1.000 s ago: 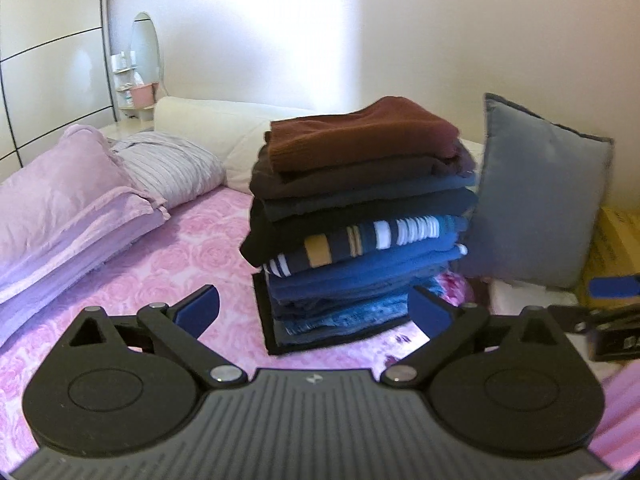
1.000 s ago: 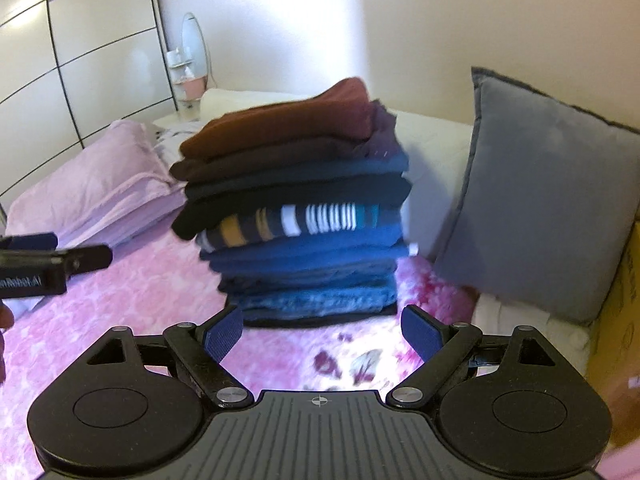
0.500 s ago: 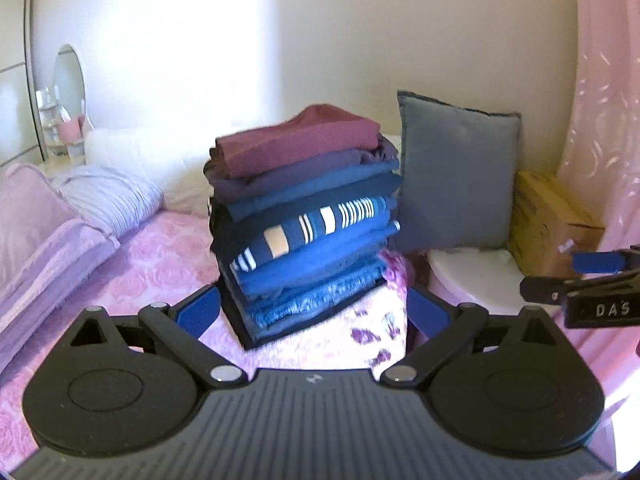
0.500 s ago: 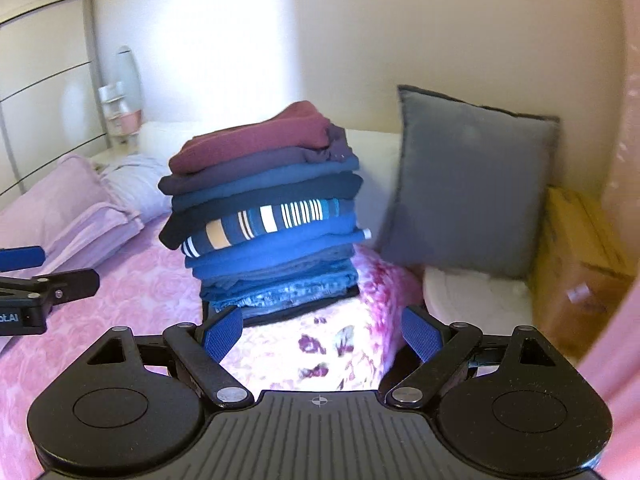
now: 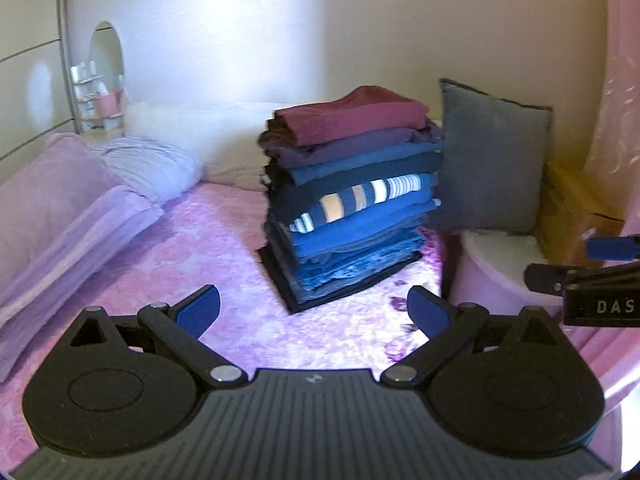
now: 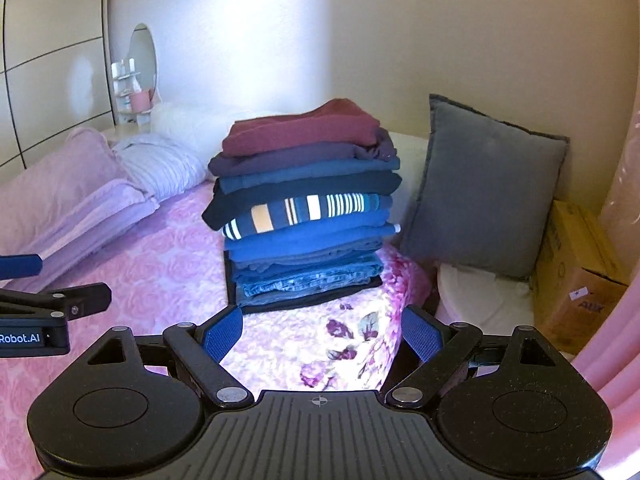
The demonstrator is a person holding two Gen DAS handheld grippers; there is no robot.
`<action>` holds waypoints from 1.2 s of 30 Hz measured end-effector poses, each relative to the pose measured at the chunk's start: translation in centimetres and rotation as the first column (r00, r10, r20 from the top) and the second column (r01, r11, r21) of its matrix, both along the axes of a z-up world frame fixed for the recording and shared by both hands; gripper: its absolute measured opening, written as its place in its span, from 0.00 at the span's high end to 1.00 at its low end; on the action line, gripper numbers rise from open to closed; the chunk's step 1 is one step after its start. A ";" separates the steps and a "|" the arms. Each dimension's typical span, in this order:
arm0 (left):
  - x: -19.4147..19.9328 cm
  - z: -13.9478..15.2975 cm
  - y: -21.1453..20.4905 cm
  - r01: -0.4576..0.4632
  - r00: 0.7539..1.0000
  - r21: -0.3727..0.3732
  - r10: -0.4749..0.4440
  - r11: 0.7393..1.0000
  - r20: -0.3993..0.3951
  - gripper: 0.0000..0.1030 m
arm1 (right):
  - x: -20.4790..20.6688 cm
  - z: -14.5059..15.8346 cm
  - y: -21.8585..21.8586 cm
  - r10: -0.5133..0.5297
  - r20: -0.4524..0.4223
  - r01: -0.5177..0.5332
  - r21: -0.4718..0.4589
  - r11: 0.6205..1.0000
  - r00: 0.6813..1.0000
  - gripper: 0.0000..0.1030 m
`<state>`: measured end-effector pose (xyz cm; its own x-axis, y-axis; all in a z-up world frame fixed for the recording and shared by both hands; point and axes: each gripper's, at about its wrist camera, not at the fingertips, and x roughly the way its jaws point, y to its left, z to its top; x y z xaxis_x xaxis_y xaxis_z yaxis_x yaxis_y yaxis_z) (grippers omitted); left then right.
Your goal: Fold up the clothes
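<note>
Near: bare pink bedspread (image 6: 160, 280) in front of both grippers, open to pass | Centre far: tall stack of folded clothes (image 6: 308, 208) blocks the way | Right: grey cushion (image 6: 480, 200) just beside stack, narrow gap | Left: lilac pillows (image 5: 68, 216), well apart from stack

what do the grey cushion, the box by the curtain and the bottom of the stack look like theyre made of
Grey cushion: matte woven fabric, soft, with a frayed-looking edge.
Box: brown cardboard, dull, with printed marks and a small white label.
Bottom of the stack: faded, mottled blue, probably denim; the layers above look like smoother knits.
</note>
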<state>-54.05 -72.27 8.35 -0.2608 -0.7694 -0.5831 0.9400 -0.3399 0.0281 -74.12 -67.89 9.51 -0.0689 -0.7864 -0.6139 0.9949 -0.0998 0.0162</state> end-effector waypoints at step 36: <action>-2.5 -1.8 -2.0 -0.076 0.997 0.075 0.076 0.994 -0.006 0.02 | -2.2 -1.5 -2.9 0.058 0.028 -0.059 0.052 0.997 0.998 0.13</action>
